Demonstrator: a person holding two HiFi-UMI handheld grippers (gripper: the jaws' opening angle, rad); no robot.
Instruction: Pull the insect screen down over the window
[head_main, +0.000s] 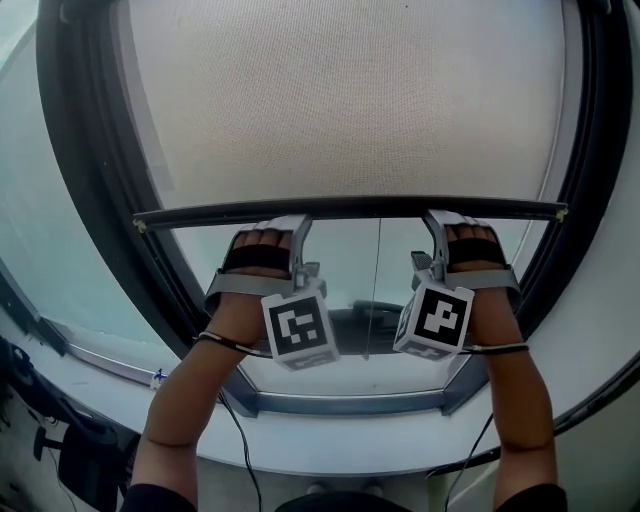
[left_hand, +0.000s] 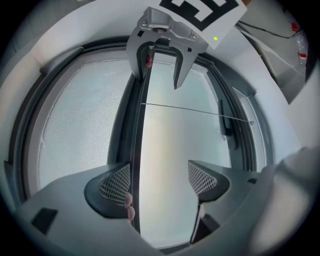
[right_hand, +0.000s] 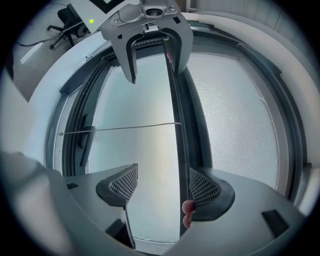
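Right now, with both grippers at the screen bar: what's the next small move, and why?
Probably draw both grippers evenly downward. The left gripper and right gripper are open, each with the level bar against one jaw. The insect screen covers only the upper window; bare glass shows above the bottom frame.

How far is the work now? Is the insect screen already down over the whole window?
Partly done. The screen covers the upper part of the window. In hand: the left gripper and the right gripper are both at its bar, jaws open, the bar close beside one jaw of each. Left to do: bare glass shows below the bar, so it must go down to the bottom frame.
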